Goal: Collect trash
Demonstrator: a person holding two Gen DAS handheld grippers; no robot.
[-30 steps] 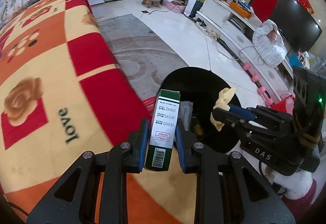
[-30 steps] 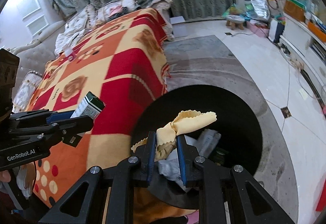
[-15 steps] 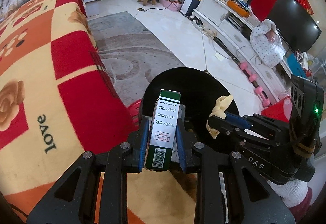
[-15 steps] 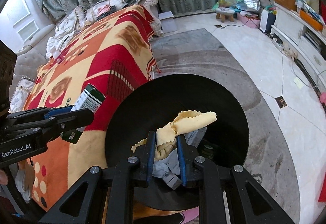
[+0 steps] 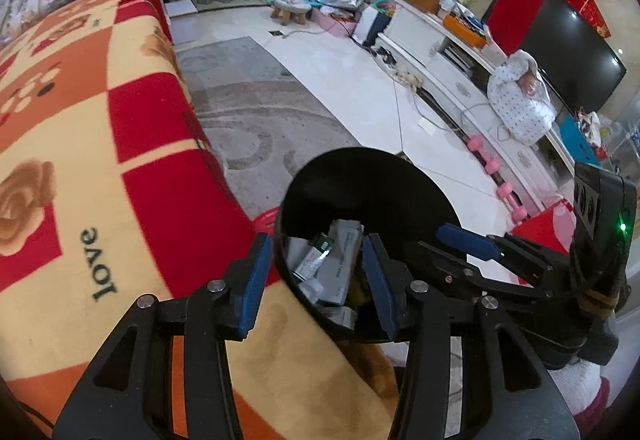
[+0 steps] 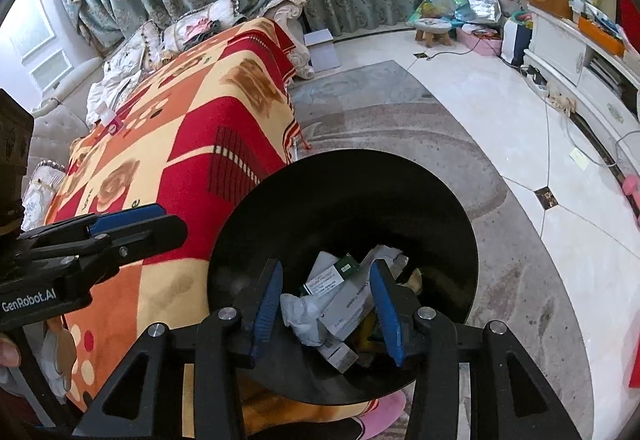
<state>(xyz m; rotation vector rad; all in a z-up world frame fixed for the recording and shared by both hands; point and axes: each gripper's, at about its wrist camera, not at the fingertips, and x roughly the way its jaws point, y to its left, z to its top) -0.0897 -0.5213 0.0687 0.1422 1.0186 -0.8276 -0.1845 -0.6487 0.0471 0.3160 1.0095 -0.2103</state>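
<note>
Beside the "love" blanket (image 5: 96,199), we held our left gripper (image 5: 316,276) and right gripper (image 6: 326,310), jaws apart and empty, over the black bin (image 6: 352,199); cartons (image 6: 348,300) lay inside, near "GenRobot.AI" lettering (image 6: 28,304).

The left gripper (image 5: 318,274) hangs with its jaws spread wide and nothing between its blue pads (image 5: 254,280). The right gripper (image 6: 326,304) is likewise parted and empty, its blue pads (image 6: 386,310) facing each other across a broad gap. The two grippers sit close together, side by side, both angled downward, each visible in the other's view.
</note>
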